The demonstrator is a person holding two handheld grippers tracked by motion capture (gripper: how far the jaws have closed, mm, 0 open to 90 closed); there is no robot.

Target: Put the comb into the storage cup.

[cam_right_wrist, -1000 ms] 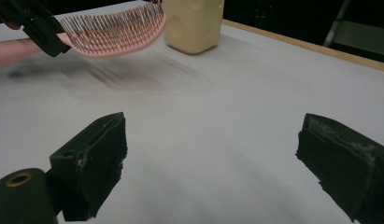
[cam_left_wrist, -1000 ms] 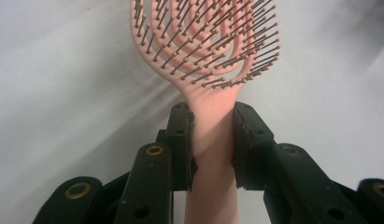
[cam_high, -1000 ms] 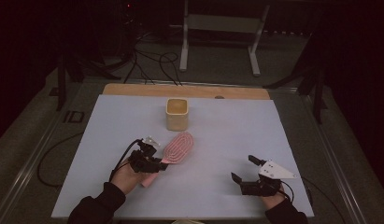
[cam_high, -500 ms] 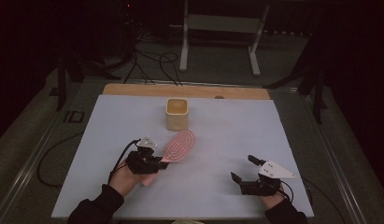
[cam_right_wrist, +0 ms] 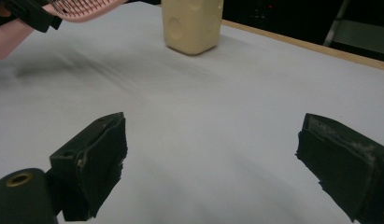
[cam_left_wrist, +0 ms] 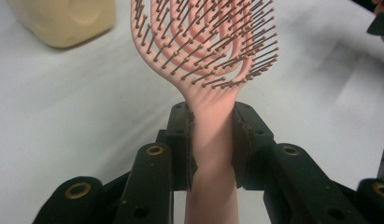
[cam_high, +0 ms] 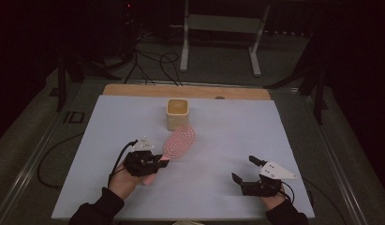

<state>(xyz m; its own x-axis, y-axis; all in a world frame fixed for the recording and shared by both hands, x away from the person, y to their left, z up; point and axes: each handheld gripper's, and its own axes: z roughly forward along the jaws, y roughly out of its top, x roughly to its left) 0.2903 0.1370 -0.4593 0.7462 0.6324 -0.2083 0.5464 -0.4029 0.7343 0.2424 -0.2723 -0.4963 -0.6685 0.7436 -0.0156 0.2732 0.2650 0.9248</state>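
Note:
A pink hairbrush (cam_high: 178, 142) is lifted off the white table, bristles up, its head pointing toward a cream square cup (cam_high: 177, 113). My left gripper (cam_high: 155, 161) is shut on the brush's handle; in the left gripper view both jaws press the handle (cam_left_wrist: 213, 140) just below the bristled head (cam_left_wrist: 206, 37). The cup (cam_left_wrist: 63, 18) stands beyond, to the upper left there. My right gripper (cam_high: 244, 171) rests open near the table's front right, nothing between its jaws (cam_right_wrist: 210, 158). The right gripper view has the cup (cam_right_wrist: 192, 23) far ahead and the brush (cam_right_wrist: 82, 10) at top left.
The white table top (cam_high: 237, 126) has a wooden strip (cam_high: 185, 91) along its far edge. Beyond it stand a metal frame (cam_high: 220, 33) and cables on the dark floor. A cable (cam_high: 120, 159) trails from the left gripper.
The left gripper has raised the brush and turned it; the head now tilts up and sits closer to the cup. The right gripper has stayed put.

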